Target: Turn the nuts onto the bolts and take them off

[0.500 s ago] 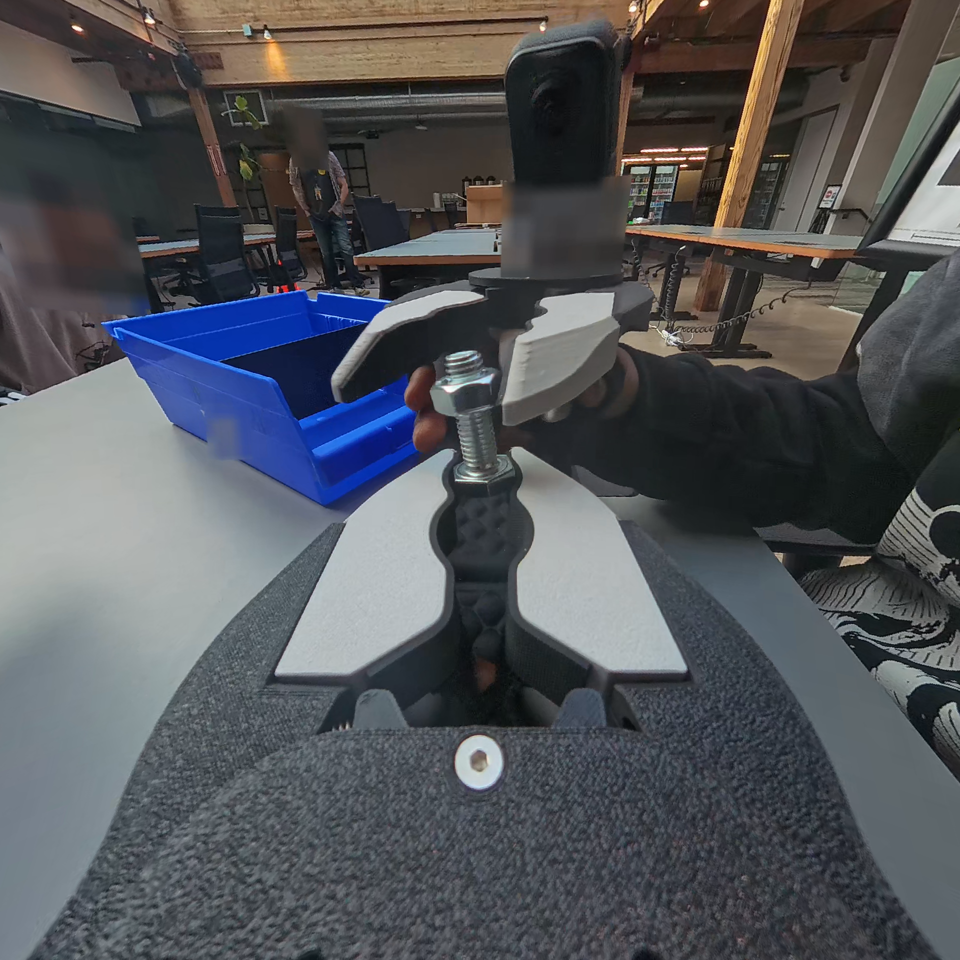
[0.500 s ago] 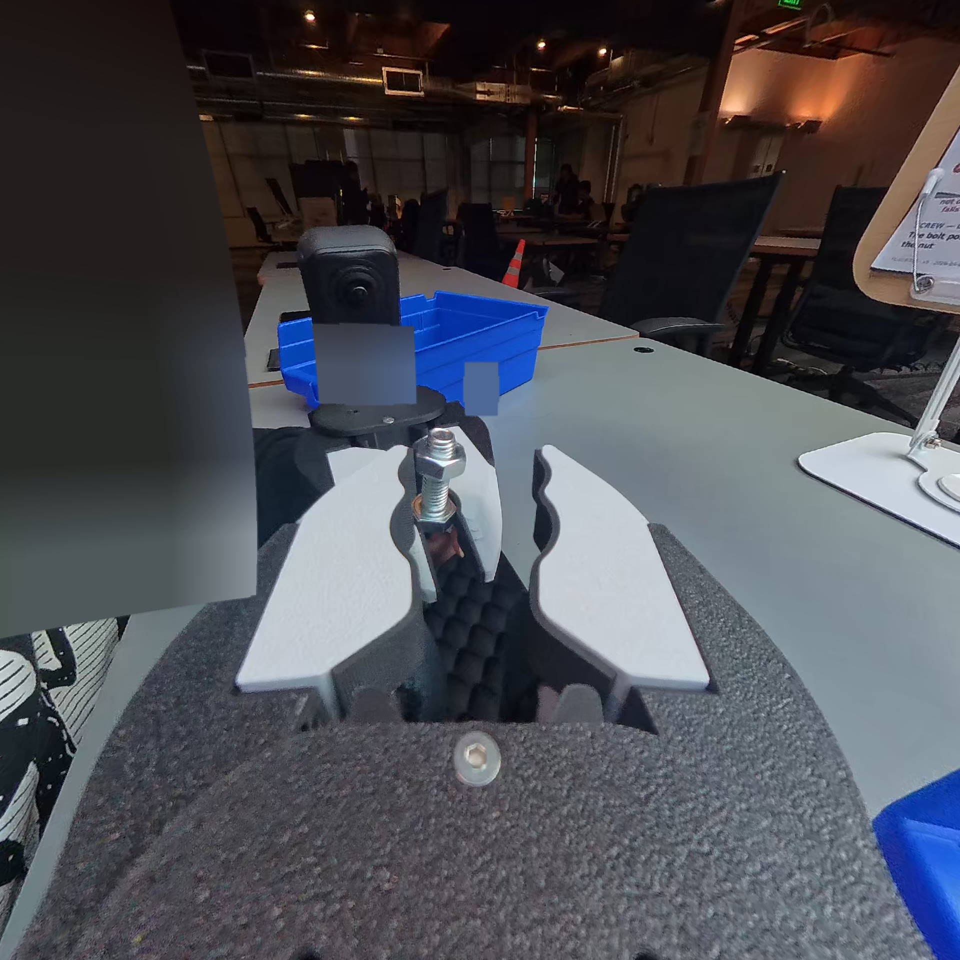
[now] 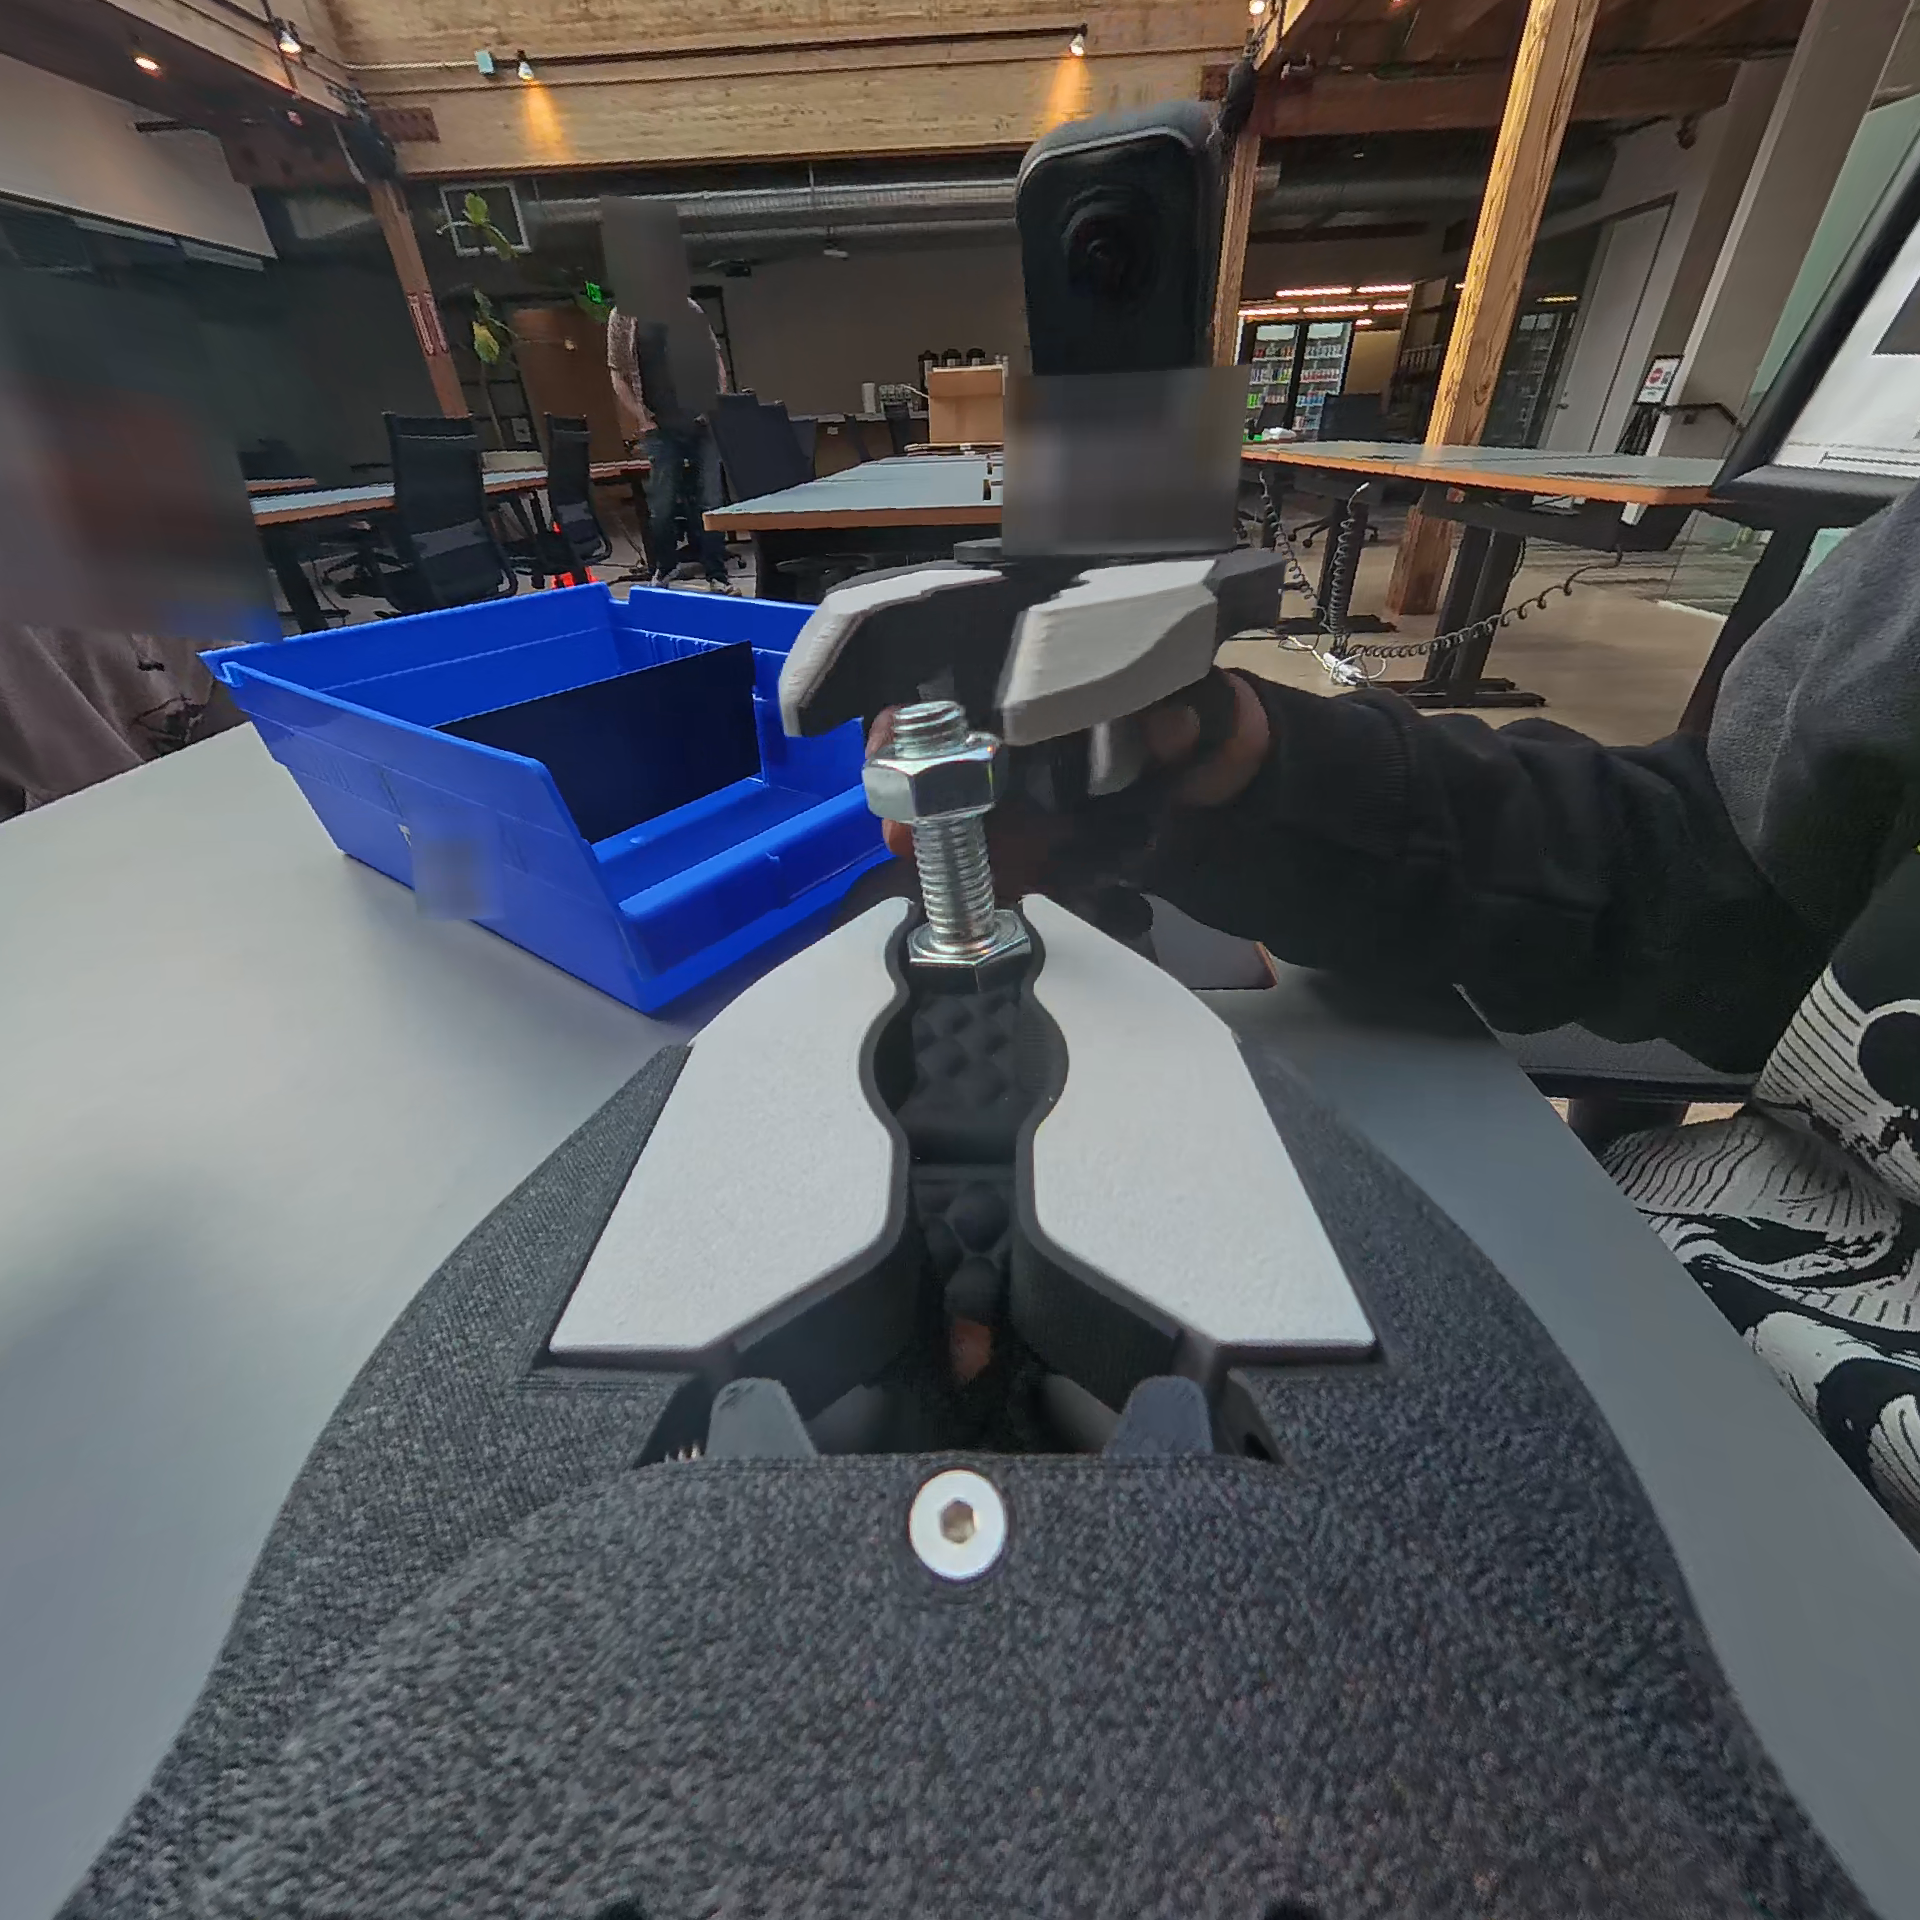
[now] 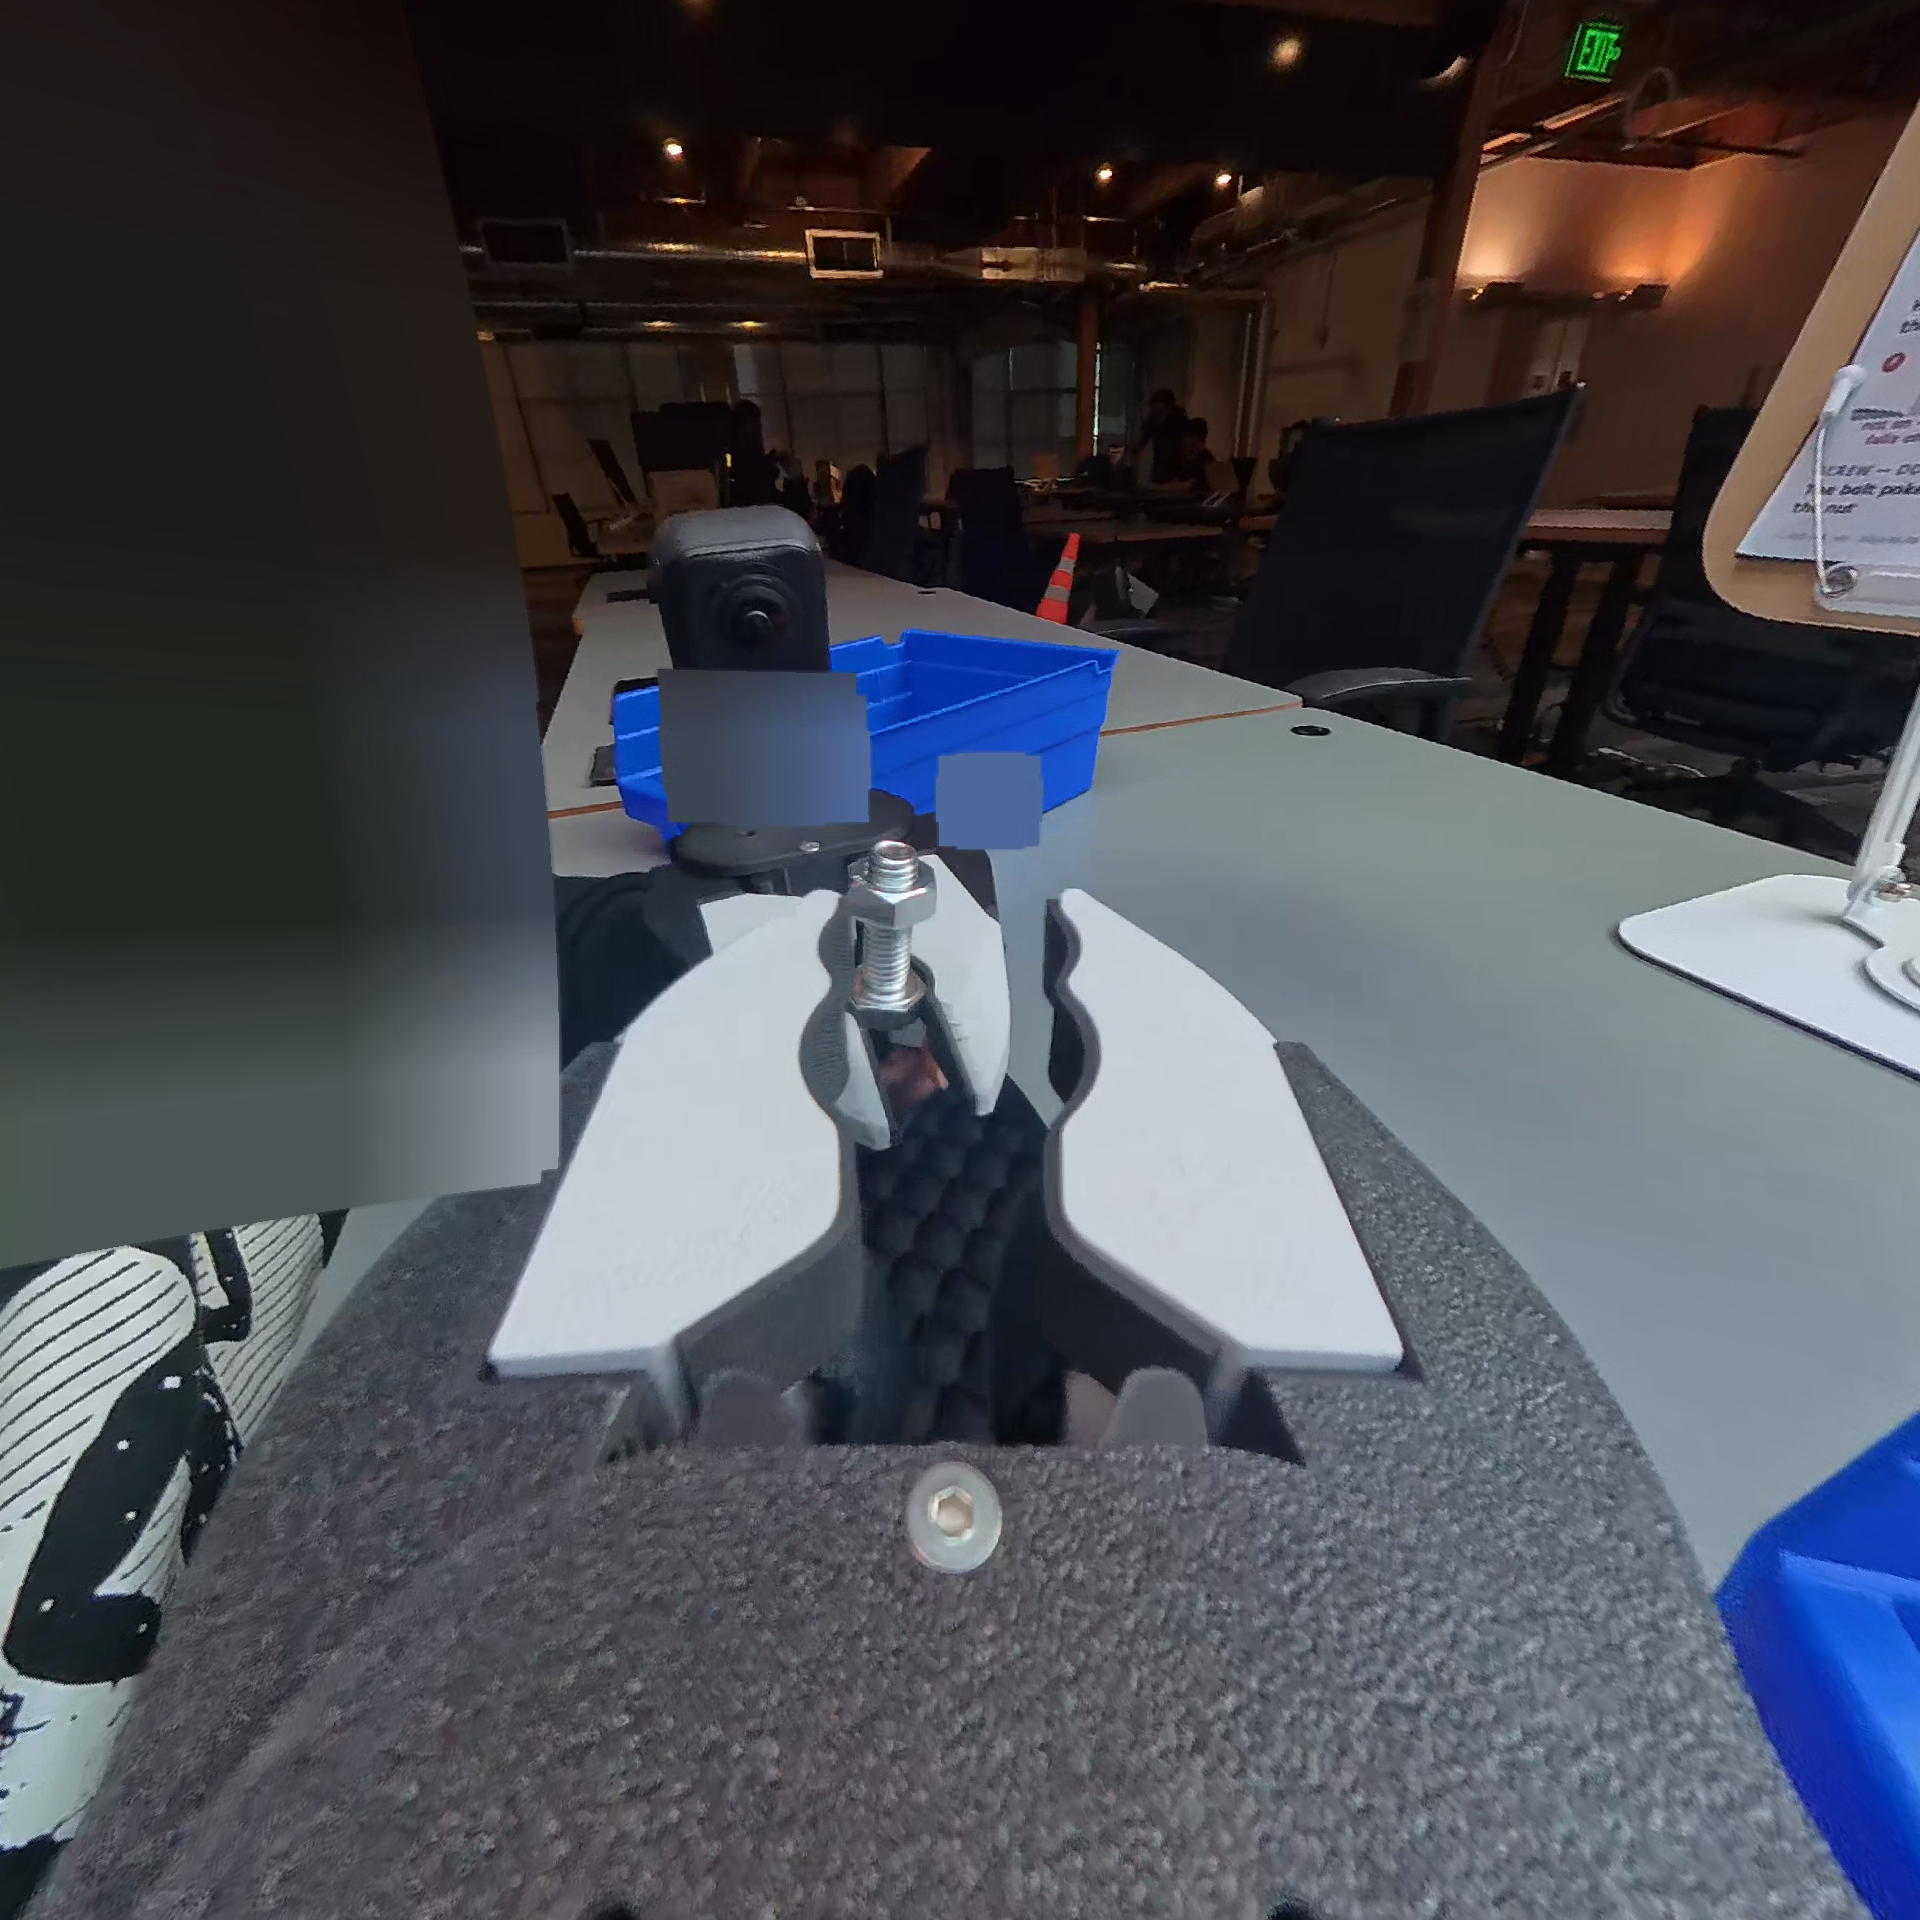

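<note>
The left gripper (image 3: 961,940) holds the bolt (image 3: 954,883) upright by its head, jaws clamped. The right gripper's (image 4: 951,940) jaws have parted from the nut (image 3: 932,781) (near the bolt's tip), likely re-gripping for another turn.

Blue bin (image 3: 499,790) on grey table (image 3: 208,1039); white stand base (image 4: 1766,966) right; black chairs (image 4: 1392,540) behind.

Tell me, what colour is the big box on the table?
Bright blue. The box shows best in the left wrist view.
</note>
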{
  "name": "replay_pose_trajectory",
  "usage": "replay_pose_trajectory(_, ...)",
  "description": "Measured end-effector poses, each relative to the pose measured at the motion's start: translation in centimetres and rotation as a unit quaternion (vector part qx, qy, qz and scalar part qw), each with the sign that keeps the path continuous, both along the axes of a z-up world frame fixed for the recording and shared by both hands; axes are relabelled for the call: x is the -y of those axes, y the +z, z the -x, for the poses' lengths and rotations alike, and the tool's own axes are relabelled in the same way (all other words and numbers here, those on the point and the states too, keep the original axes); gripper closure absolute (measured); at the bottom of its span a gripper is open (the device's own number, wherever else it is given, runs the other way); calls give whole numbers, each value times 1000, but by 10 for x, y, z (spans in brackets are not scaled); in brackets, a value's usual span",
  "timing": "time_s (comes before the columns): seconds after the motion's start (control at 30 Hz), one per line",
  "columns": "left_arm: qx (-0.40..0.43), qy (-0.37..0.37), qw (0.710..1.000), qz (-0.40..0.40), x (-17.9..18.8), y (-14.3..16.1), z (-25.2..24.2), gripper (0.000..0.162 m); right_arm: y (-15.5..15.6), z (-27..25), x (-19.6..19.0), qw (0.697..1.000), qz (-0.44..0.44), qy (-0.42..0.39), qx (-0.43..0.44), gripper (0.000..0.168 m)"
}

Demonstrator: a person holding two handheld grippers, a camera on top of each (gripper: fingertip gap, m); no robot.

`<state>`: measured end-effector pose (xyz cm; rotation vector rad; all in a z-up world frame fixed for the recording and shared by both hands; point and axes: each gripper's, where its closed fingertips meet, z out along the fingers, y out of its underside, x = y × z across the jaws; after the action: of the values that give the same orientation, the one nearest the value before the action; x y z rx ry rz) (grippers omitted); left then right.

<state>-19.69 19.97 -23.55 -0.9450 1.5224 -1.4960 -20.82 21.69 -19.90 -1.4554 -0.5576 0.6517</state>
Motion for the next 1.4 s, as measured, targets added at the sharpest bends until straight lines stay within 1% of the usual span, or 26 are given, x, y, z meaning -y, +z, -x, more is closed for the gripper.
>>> replay_pose_trajectory(0.07, -1, 1, 1000, 0, 0, 0, 0, 147, 0, 8, -4, 1000, 8, 10, -3, 121)
replay_pose_trajectory(0.17, -1, 1, 1000, -1, 0, 0, 0, 147, 0, 21, -12, 1000, 9, 20, -4, 116)
replay_pose_trajectory(0.33, 1, 0, 1000, -1, 0, 0, 0, 147, -4, 27, -22, 1000, 15, 12, 8, 118)
replay_pose_trajectory(0.43, 2, -1, 1000, -1, 1, 1, 1, 147, -4, 20, -20, 1000, 15, 4, 6, 122)
replay_pose_trajectory(0.6, 3, 0, 1000, 1, 0, 1, 0, 147, -5, 7, -11, 1000, 13, -5, 5, 121)
replay_pose_trajectory(0.67, 2, 0, 1000, 1, 0, 1, 0, 147, -5, 1, -8, 1000, 10, -10, 8, 125)
replay_pose_trajectory(0.73, 4, 0, 1000, 4, 0, 1, 1, 147, -6, -8, -7, 1000, 5, -27, 15, 142)
replay_pose_trajectory(0.8, 3, 1, 1000, 3, 0, 1, 0, 147, -6, -13, -5, 999, 2, -34, 16, 148)
replay_pose_trajectory(0.83, 3, 0, 1000, 1, 0, 1, 0, 147, -5, -13, -4, 999, 0, -30, 12, 148)
replay_pose_trajectory(0.87, 2, 0, 1000, 1, 0, 1, 0, 147, -3, -11, -2, 1000, -2, -23, 8, 147)
replay_pose_trajectory(0.93, 2, 1, 1000, 2, 0, 1, 0, 147, -1, -6, -1, 1000, -2, -10, 1, 132)
replay_pose_trajectory(1.03, 2, 2, 1000, 1, 0, 1, 0, 147, -1, 8, -5, 1000, 3, 9, 1, 119)
replay_pose_trajectory(1.23, 2, 2, 1000, 0, 0, 1, -1, 147, 0, 27, -22, 1000, 9, 15, 3, 116)
replay_pose_trajectory(1.4, 2, 2, 1000, 0, 0, 1, -1, 147, -2, 23, -24, 1000, 12, 7, 1, 118)
